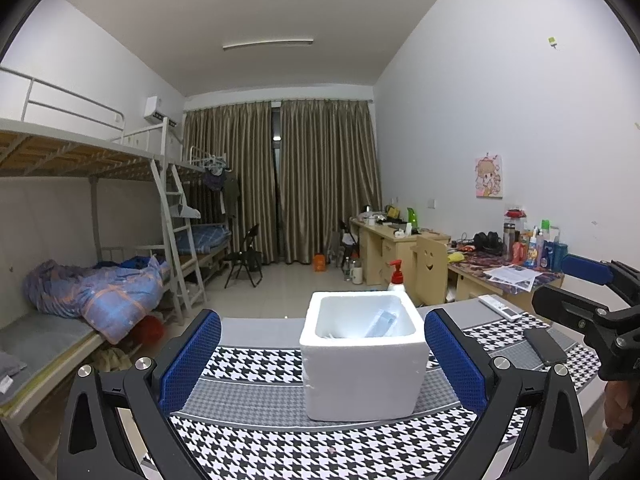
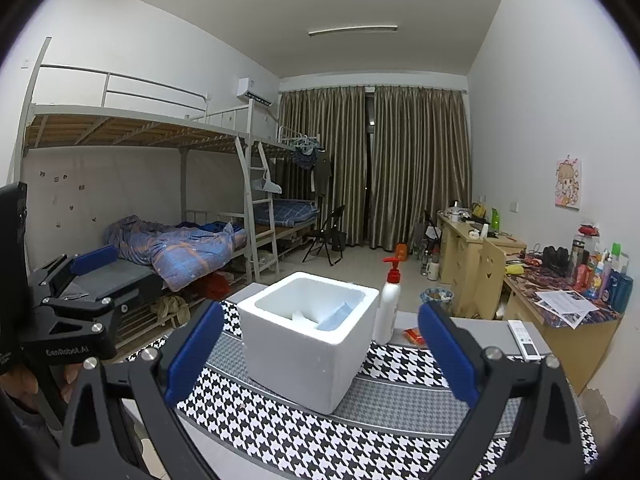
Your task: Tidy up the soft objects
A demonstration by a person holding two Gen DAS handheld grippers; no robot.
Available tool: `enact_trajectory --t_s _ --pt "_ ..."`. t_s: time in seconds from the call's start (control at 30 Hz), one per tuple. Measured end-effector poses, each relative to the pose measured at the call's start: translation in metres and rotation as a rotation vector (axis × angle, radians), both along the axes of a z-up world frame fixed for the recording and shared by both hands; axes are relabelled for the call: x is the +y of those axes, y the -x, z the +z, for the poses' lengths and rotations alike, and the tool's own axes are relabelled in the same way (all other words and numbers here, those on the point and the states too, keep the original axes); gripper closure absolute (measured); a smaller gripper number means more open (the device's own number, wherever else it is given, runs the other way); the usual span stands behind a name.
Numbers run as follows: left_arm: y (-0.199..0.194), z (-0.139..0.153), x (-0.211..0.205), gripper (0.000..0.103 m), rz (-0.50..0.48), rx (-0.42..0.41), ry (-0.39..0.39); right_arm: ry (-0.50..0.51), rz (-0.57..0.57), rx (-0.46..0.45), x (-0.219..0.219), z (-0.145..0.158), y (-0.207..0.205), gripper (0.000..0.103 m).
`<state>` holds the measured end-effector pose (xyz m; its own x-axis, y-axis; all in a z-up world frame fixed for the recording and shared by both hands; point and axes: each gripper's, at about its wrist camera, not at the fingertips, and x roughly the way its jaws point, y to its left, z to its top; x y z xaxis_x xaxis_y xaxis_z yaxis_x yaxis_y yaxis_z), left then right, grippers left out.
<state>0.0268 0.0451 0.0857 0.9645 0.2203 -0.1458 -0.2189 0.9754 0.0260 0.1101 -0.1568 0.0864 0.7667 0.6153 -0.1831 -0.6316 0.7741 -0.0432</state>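
Note:
A white foam box (image 1: pixel 362 354) stands on the houndstooth table cloth (image 1: pixel 256 360), straight ahead of my left gripper (image 1: pixel 322 360), which is open and empty with its blue pads either side of the box in view. Pale blue soft packs (image 1: pixel 382 322) lie inside the box. In the right wrist view the box (image 2: pixel 308 340) is ahead and slightly left of my right gripper (image 2: pixel 322 354), also open and empty; the packs (image 2: pixel 334 316) show inside. The right gripper appears at the right edge of the left view (image 1: pixel 588 296), the left gripper at the left of the right view (image 2: pixel 76 284).
A white pump bottle with a red top (image 2: pixel 390 304) stands just behind the box. An orange packet (image 2: pixel 414 335), a white remote (image 2: pixel 524 340) and a black phone (image 1: pixel 544 345) lie on the table's right part. Bunk beds are left, cluttered desks right.

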Motion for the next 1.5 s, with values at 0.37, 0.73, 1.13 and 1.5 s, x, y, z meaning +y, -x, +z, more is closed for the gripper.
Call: enact_trajectory --t_s 0.37,0.73,1.13,1.5 --pt "0.01 -0.006 -0.003 0.001 0.008 -0.01 0.009 -0.005 -0.005 -0.005 -0.003 -0.005 0.01 0.003" --pt "0.018 -0.017 -0.006 0.001 0.014 -0.016 0.018 -0.007 -0.006 -0.015 -0.007 -0.013 0.022 0.003" --pt "0.024 -0.027 -0.01 0.001 0.028 -0.019 0.012 -0.018 -0.022 0.0 -0.011 -0.024 0.027 0.003" --pt "0.021 -0.039 -0.017 0.001 0.047 0.006 -0.005 -0.023 -0.019 0.024 -0.013 -0.033 0.026 0.003"
